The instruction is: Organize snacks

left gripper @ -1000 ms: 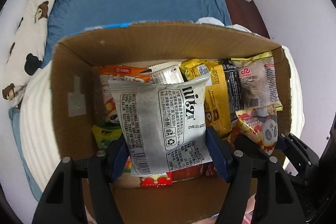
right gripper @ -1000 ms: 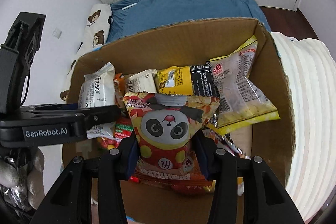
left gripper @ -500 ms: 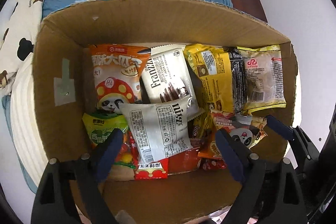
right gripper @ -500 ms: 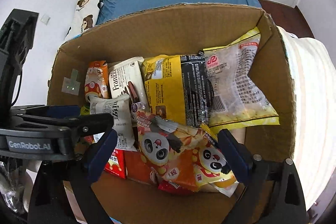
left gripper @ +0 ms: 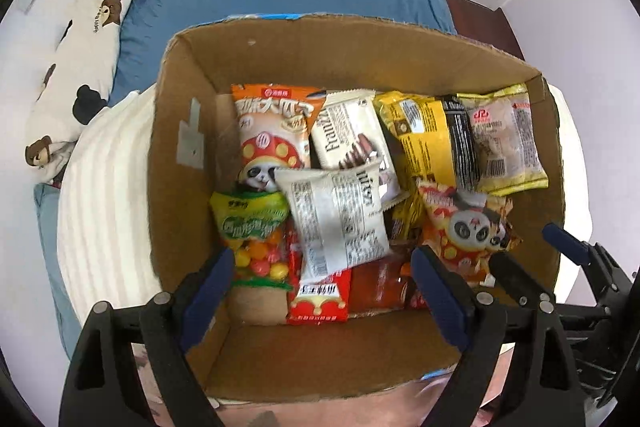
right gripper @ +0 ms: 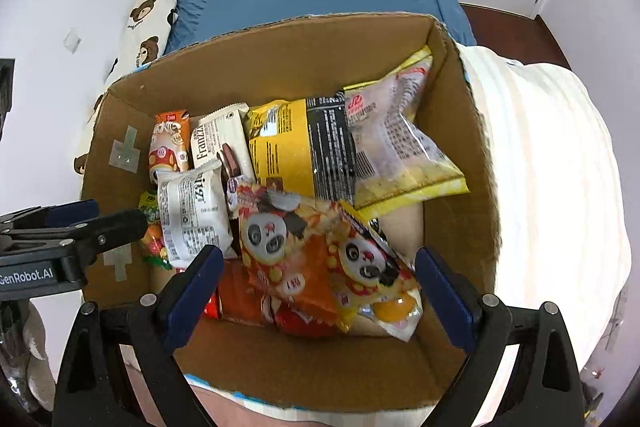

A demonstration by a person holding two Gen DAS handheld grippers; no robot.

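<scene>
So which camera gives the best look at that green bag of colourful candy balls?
The left wrist view: the green candy bag lies in the open by the cardboard box's left wall. In the right wrist view, only slivers show behind the left gripper and the white Nizz packet.

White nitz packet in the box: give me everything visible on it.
The white nitz packet is a flat pillow-style pouch, looks like matte plastic film with crimped ends, back side up: dark print, a barcode and the brand name sideways. It appears sealed and slightly puffed. It lies tilted inside the cardboard box, on top of other snacks: overlapping the Franzzi packet, the green candy bag and a red packet. No fingers touch it; the left gripper hangs open above it.
</scene>
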